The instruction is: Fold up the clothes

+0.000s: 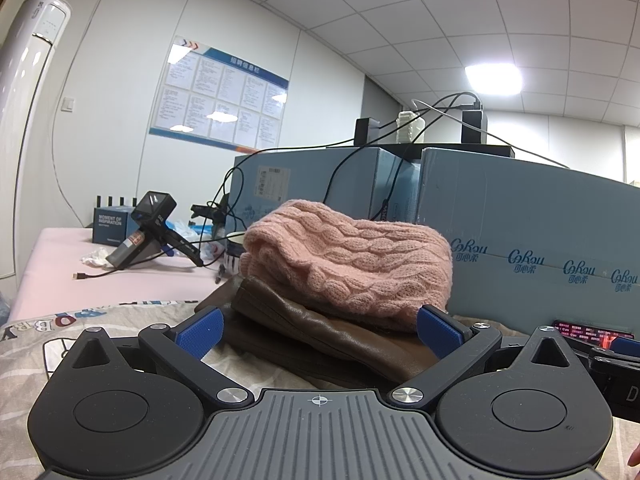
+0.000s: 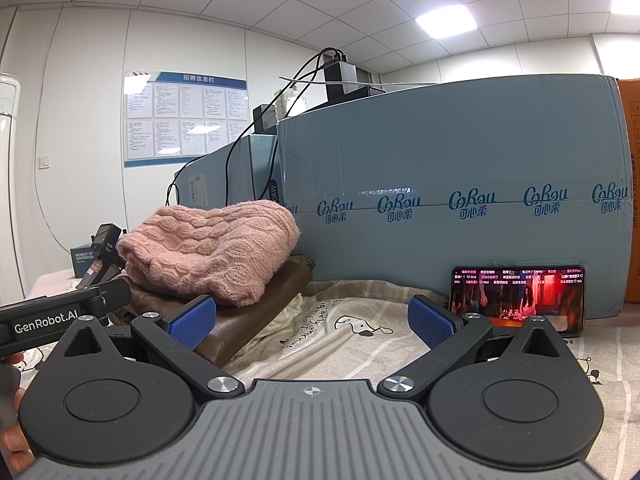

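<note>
A folded pink cable-knit sweater [image 1: 348, 264] lies on top of a folded brown leather garment [image 1: 332, 340], both on a printed beige sheet [image 1: 120, 344]. My left gripper [image 1: 320, 332] is open, its blue pads either side of the pile's near edge, holding nothing. In the right wrist view the same sweater [image 2: 208, 248] and brown garment [image 2: 248, 316] sit to the left. My right gripper [image 2: 312, 322] is open and empty over the printed sheet [image 2: 352, 344], to the right of the pile. The left gripper's body [image 2: 48, 320] shows at the left edge.
Large blue cardboard boxes [image 2: 460, 184] stand right behind the pile. A phone [image 2: 518, 298] with a lit screen leans on the box. A handheld device [image 1: 148, 232], cables, a small box and tissues lie on the pink table [image 1: 60, 256] to the left.
</note>
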`<state>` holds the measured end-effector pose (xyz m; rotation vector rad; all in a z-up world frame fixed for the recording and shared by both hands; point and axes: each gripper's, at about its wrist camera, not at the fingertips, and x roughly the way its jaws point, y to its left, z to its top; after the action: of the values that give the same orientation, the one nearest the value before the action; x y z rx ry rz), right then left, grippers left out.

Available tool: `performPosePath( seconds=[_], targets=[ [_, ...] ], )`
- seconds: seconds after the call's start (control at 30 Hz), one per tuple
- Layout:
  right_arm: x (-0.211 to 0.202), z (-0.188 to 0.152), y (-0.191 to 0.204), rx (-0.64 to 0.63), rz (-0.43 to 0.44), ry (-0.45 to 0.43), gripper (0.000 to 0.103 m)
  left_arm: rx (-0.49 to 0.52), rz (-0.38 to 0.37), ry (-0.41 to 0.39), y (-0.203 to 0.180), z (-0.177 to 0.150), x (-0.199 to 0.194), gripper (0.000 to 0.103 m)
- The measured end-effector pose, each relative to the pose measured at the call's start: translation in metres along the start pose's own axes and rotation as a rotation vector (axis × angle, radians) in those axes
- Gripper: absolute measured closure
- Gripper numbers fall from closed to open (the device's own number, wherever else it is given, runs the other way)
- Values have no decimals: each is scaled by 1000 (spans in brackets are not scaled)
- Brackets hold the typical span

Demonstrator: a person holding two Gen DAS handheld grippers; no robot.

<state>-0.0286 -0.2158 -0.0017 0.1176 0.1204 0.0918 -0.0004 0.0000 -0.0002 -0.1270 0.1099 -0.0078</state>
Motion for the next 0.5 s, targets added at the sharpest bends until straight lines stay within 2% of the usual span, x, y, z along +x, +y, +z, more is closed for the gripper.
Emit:
performPosePath(
  seconds=[0.5],
  targets=[
    [1, -1, -1, 2, 0, 2, 0, -1, -1, -3, 0, 0, -1, 0]
  ],
)
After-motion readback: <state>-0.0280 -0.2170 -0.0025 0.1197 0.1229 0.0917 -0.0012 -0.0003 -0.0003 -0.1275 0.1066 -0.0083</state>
